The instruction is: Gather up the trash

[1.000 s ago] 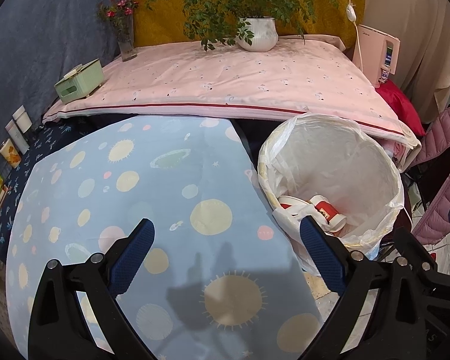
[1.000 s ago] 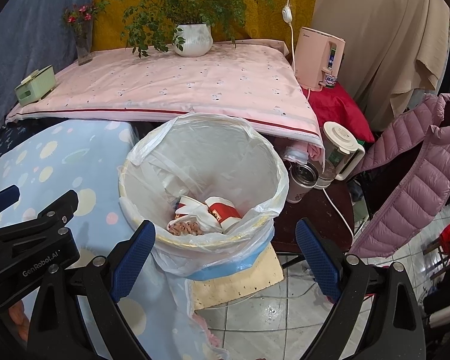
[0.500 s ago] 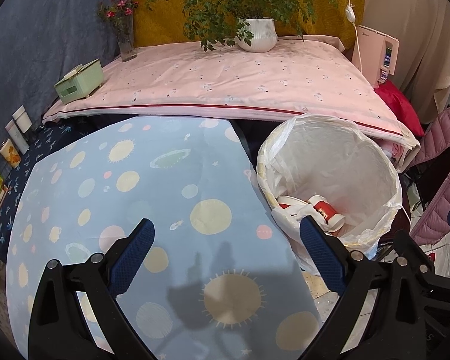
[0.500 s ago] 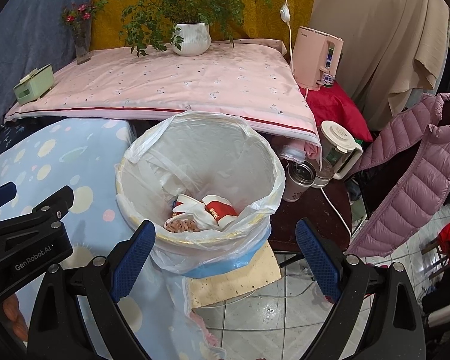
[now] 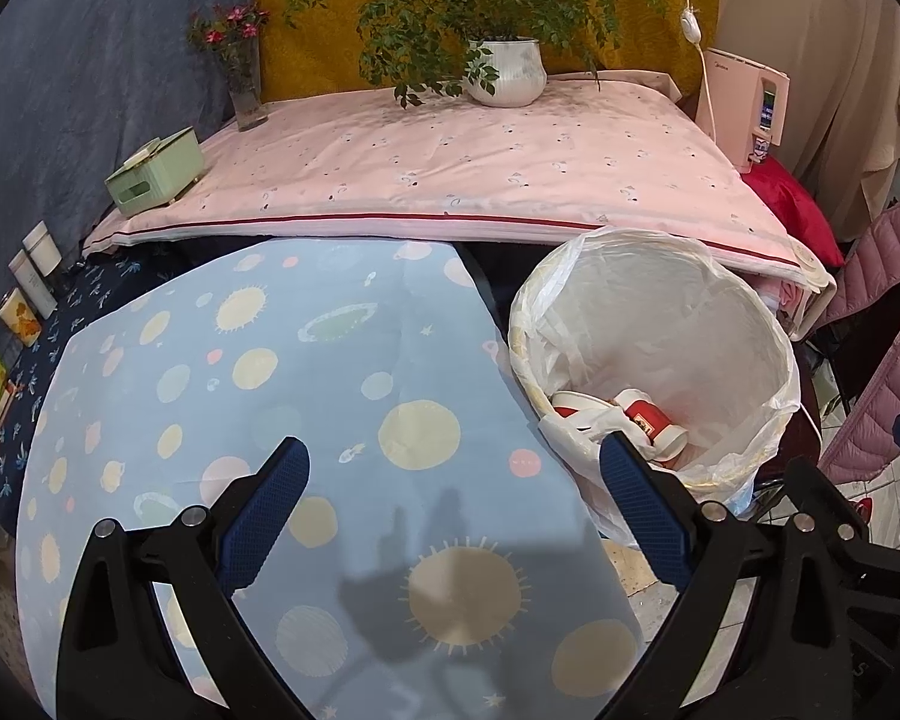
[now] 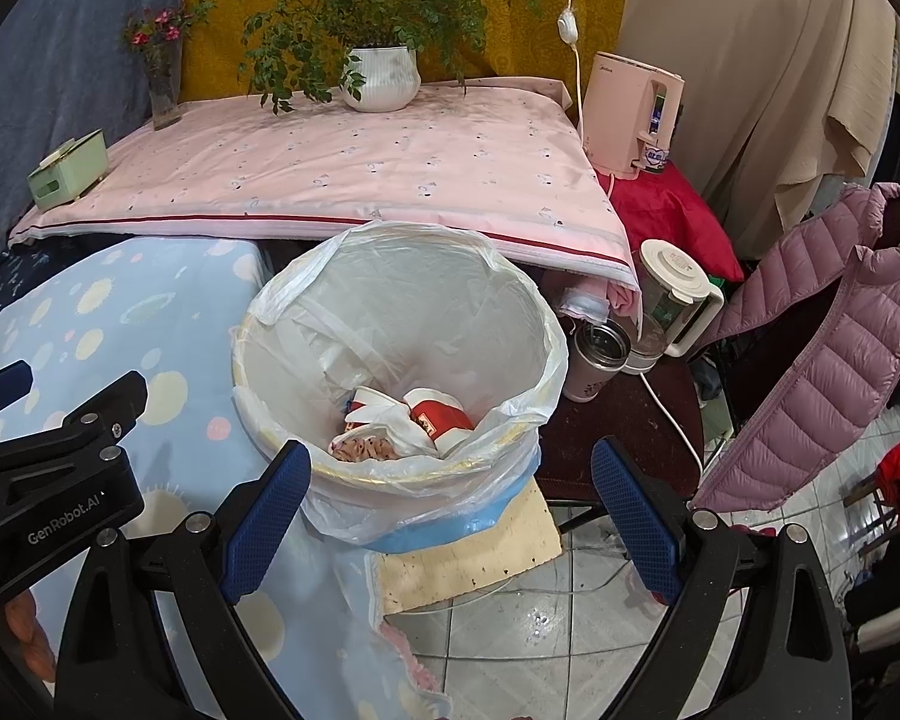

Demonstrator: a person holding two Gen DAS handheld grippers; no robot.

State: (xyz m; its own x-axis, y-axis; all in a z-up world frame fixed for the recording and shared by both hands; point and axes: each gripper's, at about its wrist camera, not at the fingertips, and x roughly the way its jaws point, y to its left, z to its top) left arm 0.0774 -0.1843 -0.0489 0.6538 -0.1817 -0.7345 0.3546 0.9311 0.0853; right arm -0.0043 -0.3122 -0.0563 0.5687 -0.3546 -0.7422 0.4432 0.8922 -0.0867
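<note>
A round bin lined with a clear plastic bag [image 6: 510,312] stands beside the blue spotted tablecloth [image 5: 306,360]; it also shows in the left wrist view [image 5: 750,324]. Red-and-white paper cups and crumpled wrappers [image 6: 426,420] lie at its bottom, also seen in the left wrist view [image 5: 636,414]. My left gripper [image 5: 450,480] is open and empty above the blue cloth, left of the bin. My right gripper [image 6: 450,480] is open and empty, just above the bin's near rim. The left gripper's body [image 6: 54,468] shows at the left of the right wrist view.
A pink-covered table [image 6: 342,174] behind holds a potted plant [image 6: 381,78], a flower vase [image 6: 162,90] and a green tissue box [image 6: 69,168]. A pink water dispenser [image 6: 633,114], kettle [image 6: 672,300], steel cup [image 6: 597,360] and pink down jacket [image 6: 822,354] stand right of the bin. Tiled floor lies below.
The bin has drifted slightly left and down in the left wrist view and slightly right in the right wrist view. Both grippers stay open and empty.
</note>
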